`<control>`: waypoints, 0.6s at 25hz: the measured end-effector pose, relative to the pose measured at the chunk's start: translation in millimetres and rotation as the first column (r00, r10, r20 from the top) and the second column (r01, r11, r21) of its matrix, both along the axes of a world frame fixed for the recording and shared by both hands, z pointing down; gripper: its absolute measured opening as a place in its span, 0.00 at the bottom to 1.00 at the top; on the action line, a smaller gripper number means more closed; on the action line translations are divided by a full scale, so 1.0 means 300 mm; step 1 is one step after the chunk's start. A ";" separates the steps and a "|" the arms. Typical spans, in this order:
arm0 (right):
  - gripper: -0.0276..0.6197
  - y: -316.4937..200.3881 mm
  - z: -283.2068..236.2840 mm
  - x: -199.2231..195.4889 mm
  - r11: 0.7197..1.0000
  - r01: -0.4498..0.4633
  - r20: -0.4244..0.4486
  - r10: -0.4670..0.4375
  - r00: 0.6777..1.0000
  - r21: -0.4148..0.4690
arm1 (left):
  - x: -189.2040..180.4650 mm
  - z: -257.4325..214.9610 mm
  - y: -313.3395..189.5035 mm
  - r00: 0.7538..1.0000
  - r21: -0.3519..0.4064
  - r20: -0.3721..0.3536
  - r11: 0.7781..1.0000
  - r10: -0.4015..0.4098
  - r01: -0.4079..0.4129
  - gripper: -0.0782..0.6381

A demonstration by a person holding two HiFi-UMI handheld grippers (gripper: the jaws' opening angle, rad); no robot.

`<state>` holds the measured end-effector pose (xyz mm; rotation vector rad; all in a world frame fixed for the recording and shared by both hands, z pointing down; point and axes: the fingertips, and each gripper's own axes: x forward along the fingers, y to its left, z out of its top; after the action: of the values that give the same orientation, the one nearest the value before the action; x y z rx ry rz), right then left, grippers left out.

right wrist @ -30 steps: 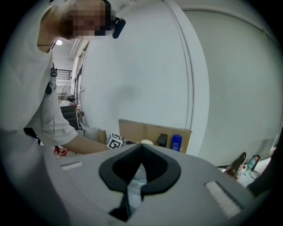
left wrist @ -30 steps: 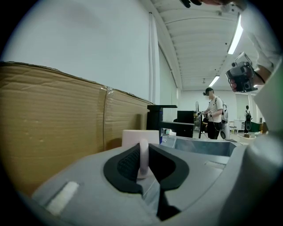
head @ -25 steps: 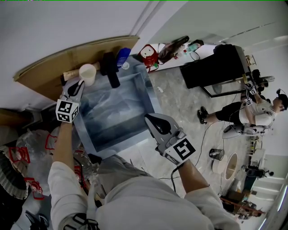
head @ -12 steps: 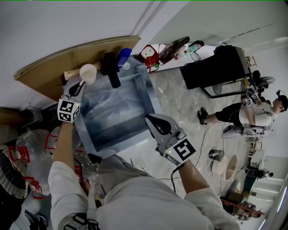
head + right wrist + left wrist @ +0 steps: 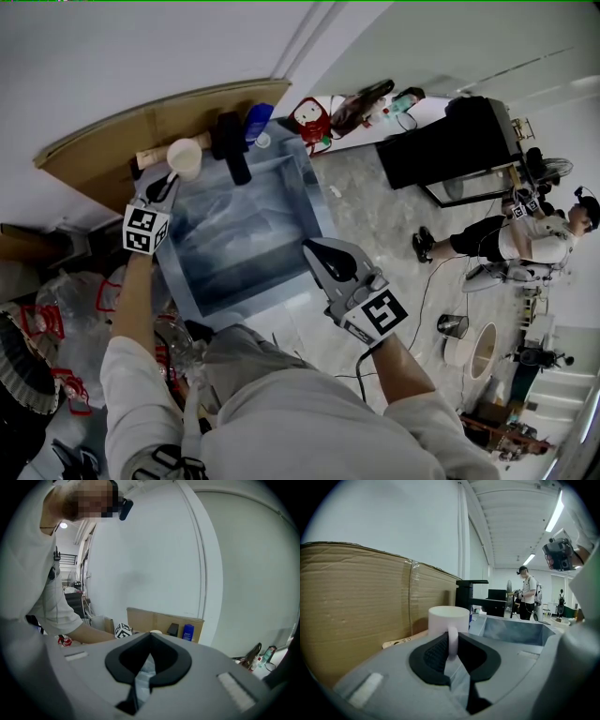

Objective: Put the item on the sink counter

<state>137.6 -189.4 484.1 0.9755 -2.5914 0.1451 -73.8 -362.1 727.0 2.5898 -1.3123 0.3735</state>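
Note:
A white mug [image 5: 185, 157] is at the sink's back left corner, close to the cardboard sheet [image 5: 103, 141]. My left gripper [image 5: 167, 180] is shut on the mug's handle. In the left gripper view the handle [image 5: 451, 641] runs down between the two dark pads, and the mug [image 5: 448, 619] stands upright just beyond them. Its base is hidden behind my left gripper [image 5: 451, 644], so I cannot tell whether it rests on the counter. My right gripper [image 5: 314, 247] hovers over the sink's near right rim, shut and empty, as the right gripper view shows [image 5: 150, 634].
The grey sink [image 5: 314, 211] lies between my grippers, with a black faucet [image 5: 232, 145], a blue bottle [image 5: 258, 117] and a red item [image 5: 307, 114] along its back. Clutter lies at the lower left. A black table [image 5: 450, 141] and a person [image 5: 506, 239] are on the right.
My left gripper has tilted slightly with the mug and hardly shifted. The right gripper has not moved.

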 end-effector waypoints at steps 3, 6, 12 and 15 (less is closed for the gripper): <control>0.05 0.002 -0.007 -0.003 1.000 0.000 0.004 0.000 1.000 0.002 | 0.000 0.000 0.000 1.000 -0.018 0.010 1.000 -0.001 0.002 0.18; 0.05 0.004 -0.010 -0.005 1.000 0.001 0.005 -0.001 1.000 0.003 | 0.003 0.002 -0.002 1.000 -0.032 0.014 0.999 -0.002 0.002 0.18; 0.05 0.006 -0.014 -0.009 1.000 0.004 0.006 -0.004 1.000 0.004 | 0.007 0.004 0.005 1.000 -0.049 0.004 0.999 0.000 0.000 0.21; 0.05 0.004 -0.009 -0.002 1.000 0.001 0.004 -0.001 1.000 0.001 | 0.011 0.006 0.007 1.000 -0.053 -0.007 0.999 -0.002 0.001 0.27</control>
<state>137.1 -188.1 481.4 0.9753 -2.5958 0.1456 -70.6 -360.1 728.7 2.5442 -1.2845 0.3932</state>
